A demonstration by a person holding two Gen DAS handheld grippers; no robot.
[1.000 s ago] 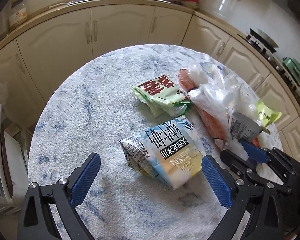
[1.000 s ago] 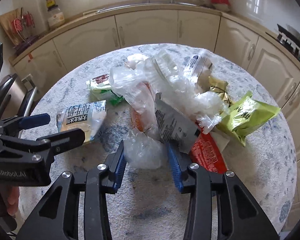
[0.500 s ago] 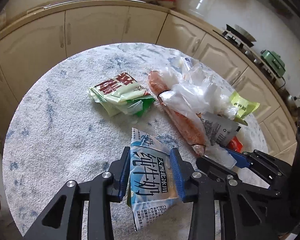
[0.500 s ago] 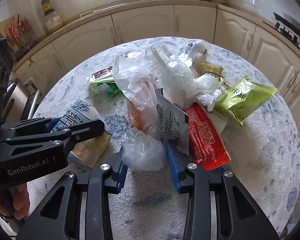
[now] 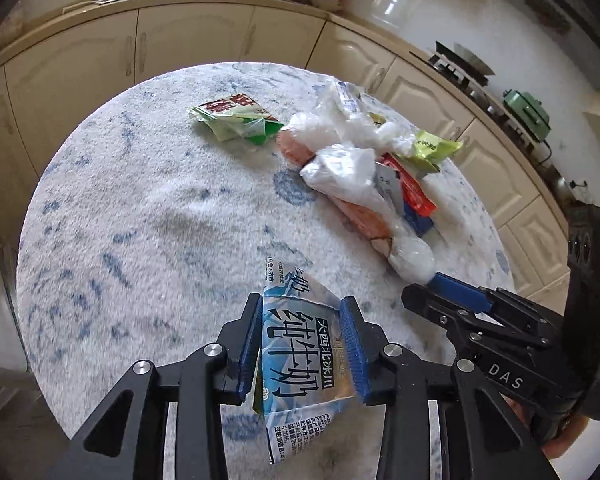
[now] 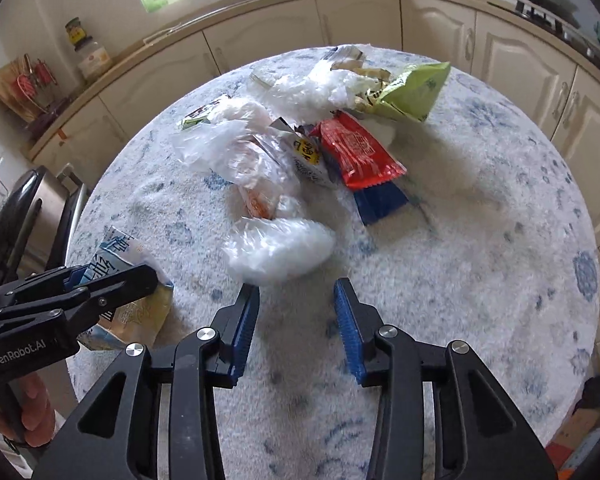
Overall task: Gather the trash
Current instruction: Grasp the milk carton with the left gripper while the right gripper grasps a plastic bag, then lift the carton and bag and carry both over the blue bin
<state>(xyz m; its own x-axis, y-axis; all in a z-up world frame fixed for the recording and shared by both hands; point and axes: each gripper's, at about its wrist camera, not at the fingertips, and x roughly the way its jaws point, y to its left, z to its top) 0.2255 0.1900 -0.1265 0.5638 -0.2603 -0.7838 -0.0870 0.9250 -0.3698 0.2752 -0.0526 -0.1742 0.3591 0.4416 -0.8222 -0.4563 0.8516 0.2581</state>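
A flattened blue-and-white milk carton [image 5: 300, 344] stands upright between the blue pads of my left gripper [image 5: 300, 312], which is shut on it near the table's front. In the right wrist view the left gripper [image 6: 116, 276] and the carton [image 6: 140, 312] are at the lower left. My right gripper [image 6: 296, 290] has its jaws opening, and only tablecloth shows between them. A crumpled clear plastic bag [image 6: 276, 248] lies just past its fingertips. Behind it sits a pile of trash: a red wrapper [image 6: 356, 152], a green snack bag [image 6: 412, 92] and an orange pack in clear film [image 5: 356, 208].
A green-and-white packet [image 5: 232, 118] lies apart at the far left of the round table [image 5: 140, 220], which has a blue-patterned cloth. Cream cabinets [image 5: 192, 44] curve behind it, with a stove [image 5: 460, 64] at the right. A hand [image 6: 32, 420] holds the left gripper's handle.
My left gripper closed on the milk carton and drew it toward the front. The right gripper, earlier shut on the clear bag, pulled back and now has the bag ahead of its tips.
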